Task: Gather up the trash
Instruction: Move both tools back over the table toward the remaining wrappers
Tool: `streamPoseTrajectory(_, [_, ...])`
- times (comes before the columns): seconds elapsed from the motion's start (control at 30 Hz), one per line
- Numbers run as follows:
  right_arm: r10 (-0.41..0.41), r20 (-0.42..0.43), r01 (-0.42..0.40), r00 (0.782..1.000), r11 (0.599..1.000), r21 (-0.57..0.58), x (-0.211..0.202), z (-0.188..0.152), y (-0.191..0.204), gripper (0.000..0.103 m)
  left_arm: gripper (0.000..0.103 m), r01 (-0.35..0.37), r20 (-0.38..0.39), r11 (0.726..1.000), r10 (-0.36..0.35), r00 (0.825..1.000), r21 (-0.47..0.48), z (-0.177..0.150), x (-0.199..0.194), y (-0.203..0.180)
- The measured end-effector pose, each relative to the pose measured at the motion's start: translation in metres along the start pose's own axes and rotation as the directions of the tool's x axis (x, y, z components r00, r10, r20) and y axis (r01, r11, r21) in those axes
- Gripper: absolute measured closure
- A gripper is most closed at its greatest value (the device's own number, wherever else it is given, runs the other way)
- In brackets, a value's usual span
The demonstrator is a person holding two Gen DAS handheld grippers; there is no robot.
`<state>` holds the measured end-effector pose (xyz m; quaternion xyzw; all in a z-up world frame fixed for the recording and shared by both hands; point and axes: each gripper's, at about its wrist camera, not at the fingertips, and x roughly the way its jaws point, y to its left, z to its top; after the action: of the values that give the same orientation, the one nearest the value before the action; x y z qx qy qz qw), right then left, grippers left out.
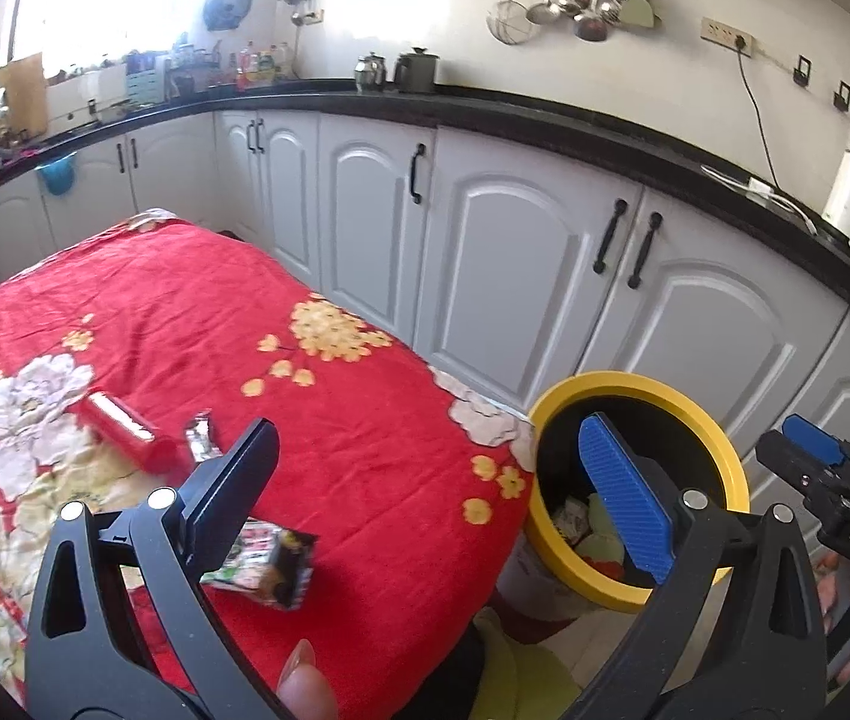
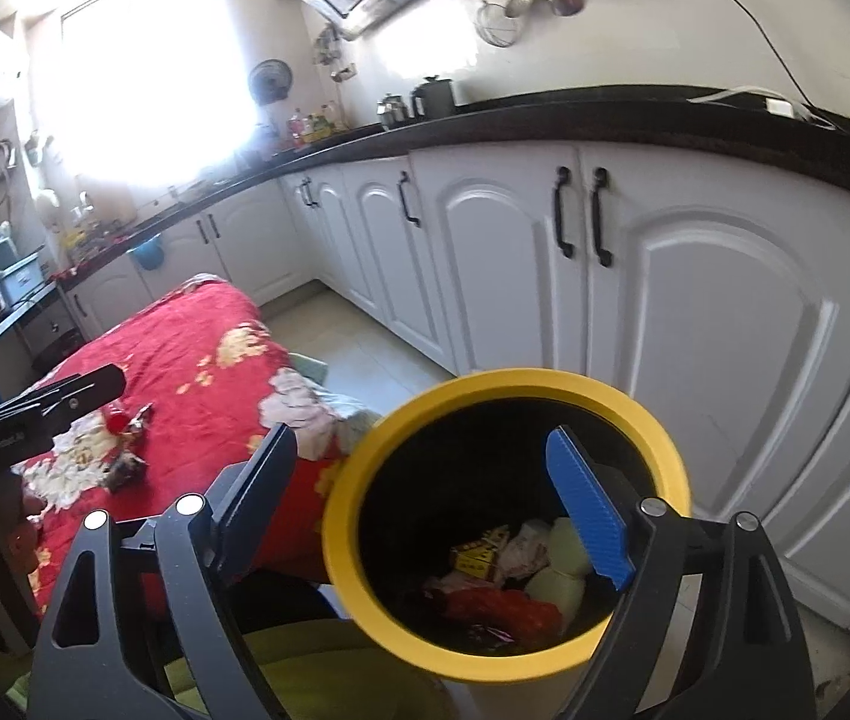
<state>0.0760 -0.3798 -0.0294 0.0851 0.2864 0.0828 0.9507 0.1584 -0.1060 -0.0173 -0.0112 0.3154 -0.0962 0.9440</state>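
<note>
Partly done, by the look of it: the bin (image 2: 508, 528) with the yellow rim already holds several scraps, a yellow-printed packet (image 2: 481, 549), crumpled white paper (image 2: 523, 546), pale green pieces (image 2: 562, 564) and something red (image 2: 502, 609) at the bottom. Still left on the table (image 1: 329, 420) with the red floral cloth: a red box (image 1: 125, 432), a small silver wrapper (image 1: 203, 435) just beside it, and a dark printed wrapper (image 1: 269, 564) nearer the front edge. So three pieces at least to go; more may sit outside both views. The bin stands on the floor at the table's right corner, touching or just beside the cloth, can't tell which. Left gripper (image 1: 442, 492) is spread wide and empty, one finger over the dark wrapper, the blue-padded one over the bin mouth; it hovers, touching nothing. Right gripper (image 2: 430, 498) is also wide apart and empty, straddling the bin rim from above, blue pad inside the opening. Trash looks light, flat and crinkly; the foil wrappers are likely slippery and will need a pinch low against the cloth, which may bunch. The red box looks rigid, an easier grab. Likely next: the dark wrapper, closest to the left gripper.
</note>
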Motion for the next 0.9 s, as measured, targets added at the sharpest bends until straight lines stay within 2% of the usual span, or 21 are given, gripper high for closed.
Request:
streamPoseTrajectory(0.5, [0.120, -0.007, -0.120, 0.993, 0.987, -0.108, 0.002, 0.014, 0.070, 0.020, 0.011, -0.091, 0.083, 0.994, 0.095, 0.992, -0.053, 0.007, -0.039, 0.046])
streamPoseTrajectory(0.9, [0.215, -0.025, -0.216, 0.976, 0.959, -0.186, 0.018, 0.032, 0.128, 0.020, 0.011, -0.172, 0.117, 0.980, 0.184, 0.976, -0.102, 0.004, -0.062, 0.084])
